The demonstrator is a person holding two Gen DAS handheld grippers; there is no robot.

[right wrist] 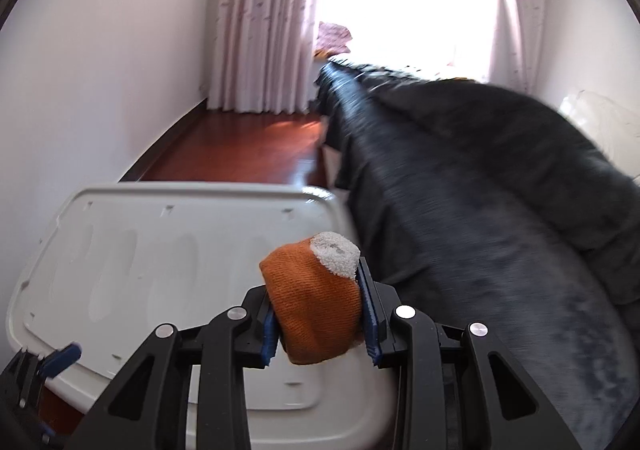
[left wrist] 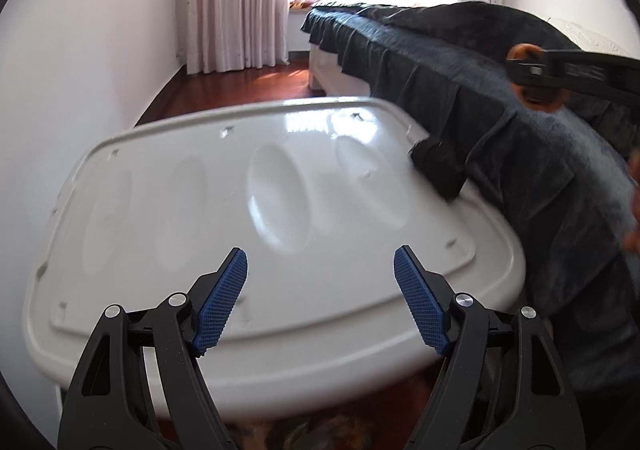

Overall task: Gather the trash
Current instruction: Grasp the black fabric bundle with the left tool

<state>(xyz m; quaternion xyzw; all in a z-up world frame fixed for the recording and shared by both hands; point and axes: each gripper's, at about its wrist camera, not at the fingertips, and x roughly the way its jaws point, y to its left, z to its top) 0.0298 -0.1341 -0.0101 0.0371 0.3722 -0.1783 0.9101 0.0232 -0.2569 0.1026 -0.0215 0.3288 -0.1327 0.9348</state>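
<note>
My right gripper [right wrist: 320,314] is shut on an orange knitted piece with a white fuzzy patch [right wrist: 316,310], held above the near right part of a white plastic bin lid [right wrist: 160,250]. In the left wrist view the same orange piece [left wrist: 536,89] shows at the right, above the bed, in the right gripper. My left gripper [left wrist: 320,290] is open and empty, its blue pads [left wrist: 220,302] spread wide over the near edge of the white lid [left wrist: 240,209].
A bed with a dark blue blanket [left wrist: 480,89] runs along the right, its corner draping onto the lid. A white wall [left wrist: 80,69] is on the left. Red wooden floor [right wrist: 248,145] and pink curtains [right wrist: 260,29] lie beyond.
</note>
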